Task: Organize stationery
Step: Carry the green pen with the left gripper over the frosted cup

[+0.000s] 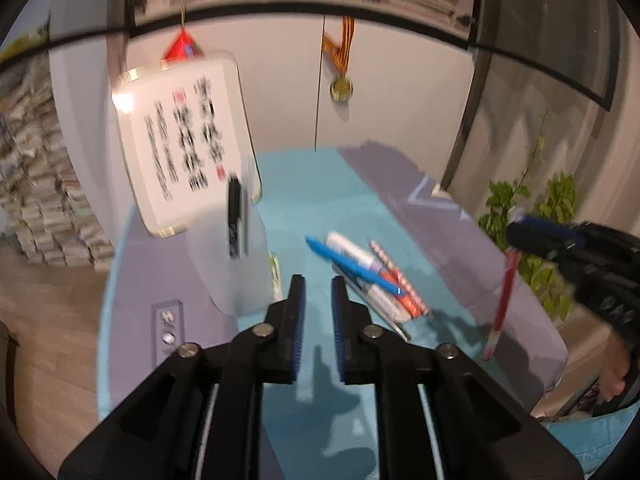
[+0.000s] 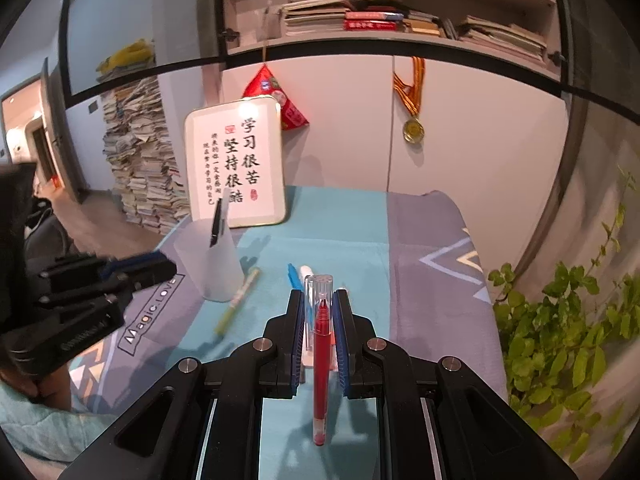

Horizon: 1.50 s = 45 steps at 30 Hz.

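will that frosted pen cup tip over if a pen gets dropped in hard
Possibly. The frosted cup looks like thin, light plastic, tall for its base, holding only one black pen as ballast. It stands on soft cloth, so a hard off-centre drop could rock it.

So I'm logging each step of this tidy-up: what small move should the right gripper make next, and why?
Probably carry the red pen over the frosted cup and lower it in. The right gripper already clamps the pen upright, and the cup holds one black pen, with room beside it.
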Motion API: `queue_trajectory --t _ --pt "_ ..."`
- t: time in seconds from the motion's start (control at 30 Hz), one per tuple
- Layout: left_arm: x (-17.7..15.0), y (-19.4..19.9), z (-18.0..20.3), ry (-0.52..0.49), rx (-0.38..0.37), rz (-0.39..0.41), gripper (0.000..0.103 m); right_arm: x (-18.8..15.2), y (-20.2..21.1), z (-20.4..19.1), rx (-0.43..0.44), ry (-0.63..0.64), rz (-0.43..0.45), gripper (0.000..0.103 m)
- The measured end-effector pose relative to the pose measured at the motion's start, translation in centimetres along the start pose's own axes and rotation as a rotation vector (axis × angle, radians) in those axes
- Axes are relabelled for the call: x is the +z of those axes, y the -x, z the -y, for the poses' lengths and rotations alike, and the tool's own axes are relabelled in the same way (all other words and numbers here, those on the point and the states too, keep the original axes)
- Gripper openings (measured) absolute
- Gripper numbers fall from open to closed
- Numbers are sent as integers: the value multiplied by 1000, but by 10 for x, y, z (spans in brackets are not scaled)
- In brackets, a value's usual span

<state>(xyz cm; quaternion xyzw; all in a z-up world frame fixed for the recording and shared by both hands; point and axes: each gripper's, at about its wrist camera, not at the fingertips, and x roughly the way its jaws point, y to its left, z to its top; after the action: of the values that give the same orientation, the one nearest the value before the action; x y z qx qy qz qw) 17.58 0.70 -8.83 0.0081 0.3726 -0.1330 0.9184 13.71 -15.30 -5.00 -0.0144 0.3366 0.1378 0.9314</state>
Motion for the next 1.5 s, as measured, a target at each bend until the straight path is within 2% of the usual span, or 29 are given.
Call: queue_trajectory --t 0.03,0.07,0.17,0.23,0.3,0.37,0.4,0.43,0.53,0.63,0.7,0.8,0.9,0.93,0.97,1.0,1.03,1.13,1.3,1.47,1.5 --pt "-2 -12 0 0 -7 -31 34 -1 -1 2 1 -9 -5 15" --pt "-4 -21 0 -3 7 -53 43 -2 -2 5 0 -17 -10 15" --pt "-15 -54 -2 -18 71 -124 42 -5 -4 10 4 -34 -20 15" --pt "-22 -72 -9 0 88 -173 41 -6 -4 13 4 -39 -24 15" --pt "-28 -91 -19 25 99 -229 38 -6 -5 16 5 -46 -26 15" --pt "-33 -101 -24 35 108 -256 19 -7 -6 19 9 -54 -28 15" --pt "-35 -105 -27 41 113 -270 17 -7 -7 19 12 -57 -29 15" --pt "-35 -104 -29 48 117 -251 8 -7 -7 20 16 -60 -30 15" --pt "-36 -99 -37 72 100 -261 8 -8 -7 19 24 -63 -29 15" --pt "-41 -79 -36 83 47 -258 8 -8 -6 18 29 -61 -28 15" --pt "-51 -57 -26 48 3 -263 8 -9 -6 18 31 -61 -33 15" --pt "-73 -29 -11 -40 -13 -292 9 -10 -6 17 31 -65 -35 15" --pt "-88 -20 -4 -97 -13 -317 14 -12 -6 16 37 -70 -37 15" --pt "-90 -19 -3 -102 -10 -319 25 -12 -7 17 40 -71 -39 15" --pt "-89 -19 -4 -99 -6 -315 42 -13 -7 15 44 -72 -40 15" --pt "-86 -20 -6 -90 4 -303 48 -13 -8 14 48 -72 -41 15" --pt "-82 -21 -7 -83 14 -291 50 -14 -8 13 53 -71 -42 15" --pt "-62 -33 -4 -80 16 -259 48 -15 -8 11 59 -71 -39 15" --pt "-38 -73 5 -98 21 -284 44 -16 -5 13 51 -80 -33 15" --pt "-32 -105 6 -103 39 -348 24 -18 -4 19 44 -95 -36 15" --pt "-32 -104 5 -100 29 -337 21 -18 -4 20 43 -99 -36 15"
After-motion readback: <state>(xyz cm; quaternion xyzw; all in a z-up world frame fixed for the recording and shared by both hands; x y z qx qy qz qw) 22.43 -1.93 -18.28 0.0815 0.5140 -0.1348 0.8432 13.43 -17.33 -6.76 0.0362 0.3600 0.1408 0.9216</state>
